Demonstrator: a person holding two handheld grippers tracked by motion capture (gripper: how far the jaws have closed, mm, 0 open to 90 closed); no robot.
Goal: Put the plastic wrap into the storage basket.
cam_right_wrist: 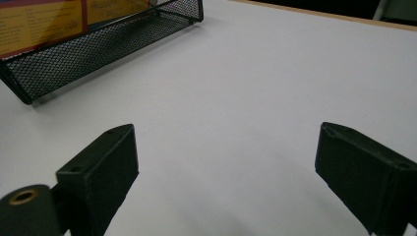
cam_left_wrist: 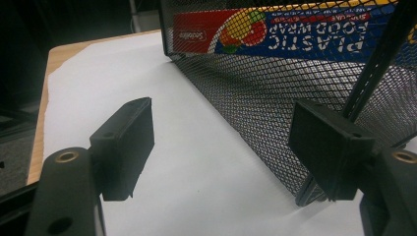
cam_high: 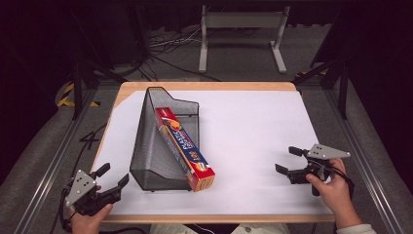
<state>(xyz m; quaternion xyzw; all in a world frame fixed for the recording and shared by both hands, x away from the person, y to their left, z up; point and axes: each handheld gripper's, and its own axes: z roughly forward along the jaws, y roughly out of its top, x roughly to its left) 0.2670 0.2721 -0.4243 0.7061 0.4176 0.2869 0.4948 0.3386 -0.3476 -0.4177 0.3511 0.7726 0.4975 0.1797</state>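
A black wire-mesh file holder (cam_high: 155, 146) stands on the white sheet left of centre. Inside it leans a long box of plastic food wrap (cam_high: 184, 147), blue and red, its orange end sticking out over the holder's low front. My left gripper (cam_high: 113, 176) sits at the table's near-left corner, open, just left of the holder's front corner; the mesh wall (cam_left_wrist: 275, 93) and the box (cam_left_wrist: 275, 32) lie straight ahead between its jaws. My right gripper (cam_high: 289, 160) rests open at the near right, pointing left over bare sheet, with the holder (cam_right_wrist: 98, 49) far off.
The white sheet (cam_high: 253, 141) covers a wooden table whose edge (cam_high: 204, 86) shows at the back. Beyond it on the floor are a grey metal stand (cam_high: 241, 34) and loose cables (cam_high: 160, 53). Dark frame legs flank both sides.
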